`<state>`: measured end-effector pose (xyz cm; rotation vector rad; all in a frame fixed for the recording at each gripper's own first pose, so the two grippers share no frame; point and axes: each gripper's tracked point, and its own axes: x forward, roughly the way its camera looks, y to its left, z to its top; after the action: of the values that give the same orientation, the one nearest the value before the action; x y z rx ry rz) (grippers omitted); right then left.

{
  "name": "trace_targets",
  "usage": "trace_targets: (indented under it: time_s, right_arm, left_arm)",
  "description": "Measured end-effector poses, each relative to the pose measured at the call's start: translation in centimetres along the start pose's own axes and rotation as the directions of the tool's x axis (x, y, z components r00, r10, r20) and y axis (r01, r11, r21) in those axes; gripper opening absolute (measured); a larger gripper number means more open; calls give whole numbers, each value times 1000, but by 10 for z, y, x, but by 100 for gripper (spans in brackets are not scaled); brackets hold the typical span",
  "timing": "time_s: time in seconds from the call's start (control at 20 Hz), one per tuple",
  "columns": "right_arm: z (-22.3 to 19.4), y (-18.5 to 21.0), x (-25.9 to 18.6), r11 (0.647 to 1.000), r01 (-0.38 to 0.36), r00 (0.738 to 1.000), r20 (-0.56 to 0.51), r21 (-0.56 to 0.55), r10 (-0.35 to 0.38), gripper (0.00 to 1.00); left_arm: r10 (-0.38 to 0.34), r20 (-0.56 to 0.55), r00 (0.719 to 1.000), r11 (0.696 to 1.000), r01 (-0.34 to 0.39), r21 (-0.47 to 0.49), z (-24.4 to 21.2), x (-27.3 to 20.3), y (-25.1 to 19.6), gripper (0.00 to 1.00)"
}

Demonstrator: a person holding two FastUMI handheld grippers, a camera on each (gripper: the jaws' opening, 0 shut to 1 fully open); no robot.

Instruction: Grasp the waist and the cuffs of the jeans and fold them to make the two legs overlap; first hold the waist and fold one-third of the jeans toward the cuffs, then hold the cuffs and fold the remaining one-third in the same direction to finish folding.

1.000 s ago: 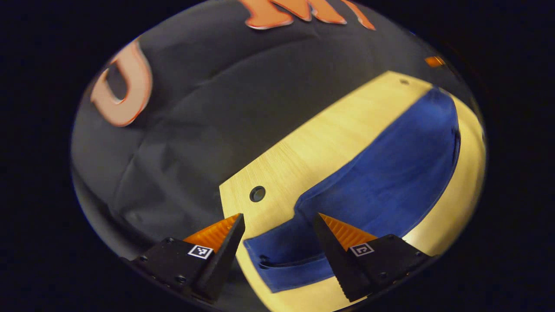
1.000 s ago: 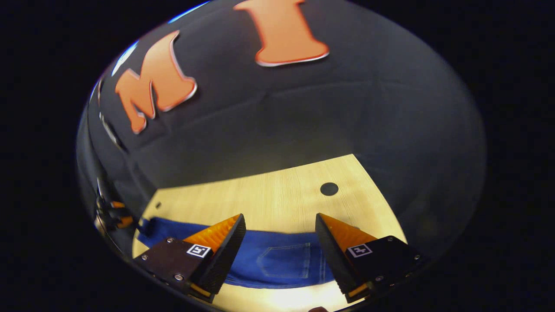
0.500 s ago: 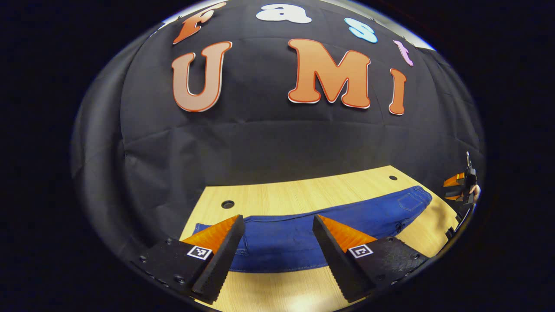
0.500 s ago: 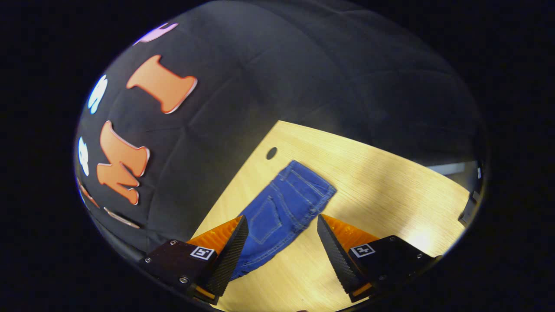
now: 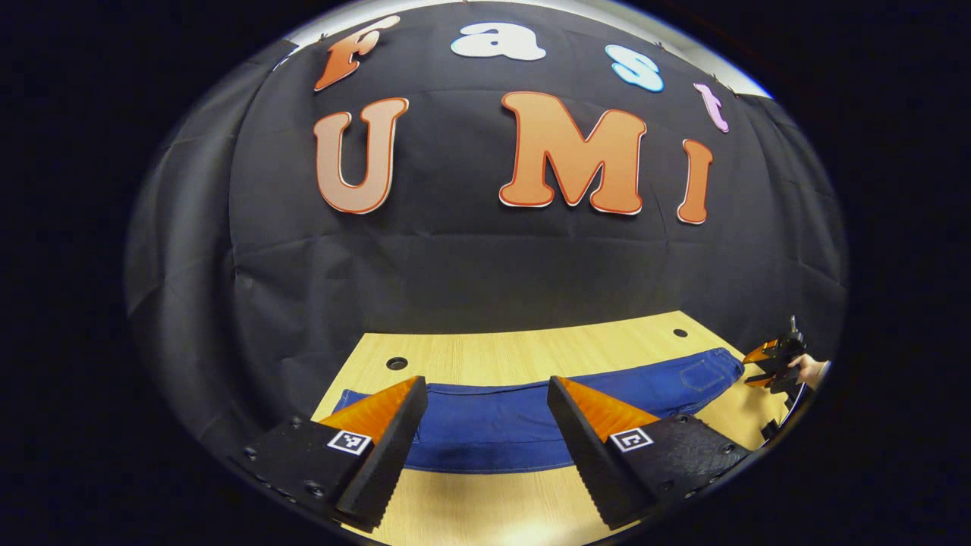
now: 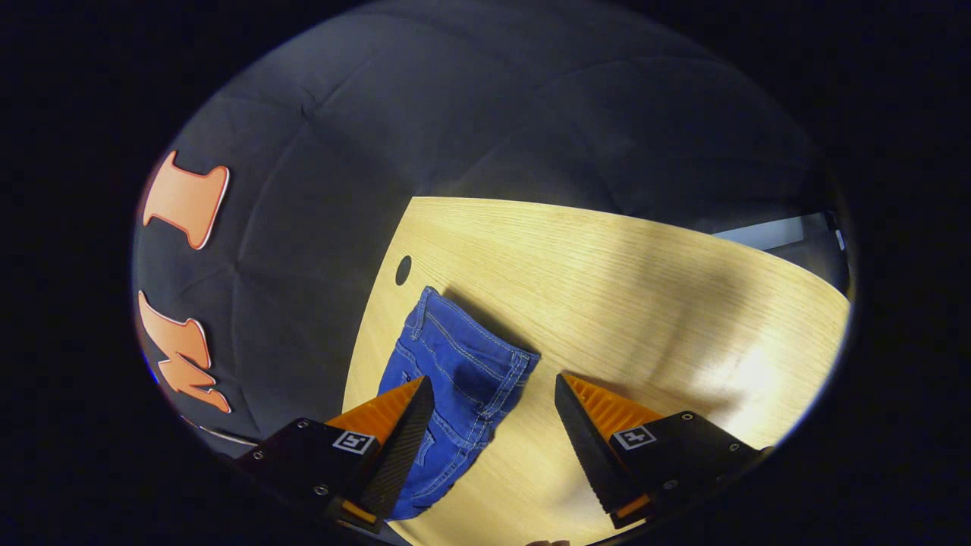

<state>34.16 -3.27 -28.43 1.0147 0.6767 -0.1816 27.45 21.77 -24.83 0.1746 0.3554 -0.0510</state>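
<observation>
Wooden table (image 5: 485,353), jeans (image 5: 501,421) flat — beyond left gripper (image 5: 485,394), under right gripper (image 6: 493,390), fingers spread, empty.

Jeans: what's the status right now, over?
Left gripper open, right gripper open, both empty. Jeans flat on table, legs overlapped, thirds unfolded. Nothing in the way.

Black, screwed, square-tagged gripper (image 5: 482,432) mounts
</observation>
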Motion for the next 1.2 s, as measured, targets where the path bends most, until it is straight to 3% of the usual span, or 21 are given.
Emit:
trace_targets:
  time_s: [0.15, 0.25, 0.35, 0.45, 0.55, 0.65, 0.7, 0.75, 0.95, 1.2]
  right_arm:
    - [2, 10, 13, 998, -53, 998, -18, 35, 54, 98]
    - [4, 14, 19, 998, -56, 998, -6, 22, 56, 100]
    - [2, 19, 32, 999, -31, 999, 40, -16, 32, 94]
    - [7, 15, 50, 998, 60, 994, 97, -27, -57, 64]
    - [2, 20, 67, 999, 46, 996, 78, -10, -45, 51]
    - [5, 24, 64, 1000, -6, 997, 80, 14, 5, 16]
    - [1, 21, 57, 999, 24, 997, 75, 43, -27, 16]
    - [9, 24, 50, 998, 57, 993, 102, 11, -57, 0]
    - [16, 56, 19, 992, 47, 981, 192, -113, -25, 0]
    - [6, 107, -7, 950, 18, 964, 259, -312, 66, 0]
  left_arm:
    - [47, -14, 999, 999, -47, -6, -5, -8, 3, 98]
    - [51, -2, 999, 998, -51, -27, -2, -14, -1, 98]
    - [75, -7, 997, 997, -75, -5, 2, -21, 7, 98]
    - [94, 18, 995, 996, -94, -10, 12, -33, 14, 98]
    - [91, 32, 995, 995, -90, -31, 5, -45, 19, 98]
    - [95, 1, 996, 995, -94, -40, -12, -56, 30, 98]
    - [95, -10, 995, 995, -96, -40, -20, -59, 38, 98]
    - [95, -21, 995, 994, -96, -54, -24, -61, 47, 98]
    - [82, -22, 996, 992, -83, -97, -22, -57, 82, 98]
    - [26, 10, 1000, 994, -25, -102, -16, -54, 114, 98]
